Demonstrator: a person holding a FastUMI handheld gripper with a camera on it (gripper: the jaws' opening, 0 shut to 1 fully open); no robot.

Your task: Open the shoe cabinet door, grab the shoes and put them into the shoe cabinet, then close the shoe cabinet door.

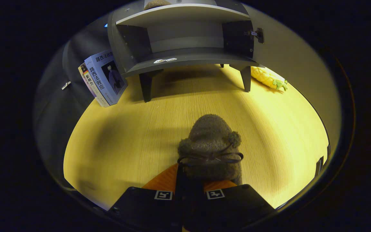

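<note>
1. The gripper (190,193) has its two fingers drawn close together on the heel end of the fuzzy grey-brown shoe (210,146); both seem to press on it, so it reads as clamped on the shoe.
2. The shoe, with a thin dark bow across it, points toward the shoe cabinet (185,38) and sits well short of it, over the wooden floor (134,135).
3. The shoe cabinet stands on short legs with its front open. A door (238,38) is swung back at its right side, and a latch piece shows on the door's edge.
4. Judged from this, the opening step is done and the shoe is grabbed; placing it on the cabinet's lower shelf and closing the door are left.
5. Books (103,79) lean against the cabinet's left side; their covers carry Chinese characters.
6. A yellow corn-shaped toy (267,78) lies beside the cabinet's right leg.
</note>
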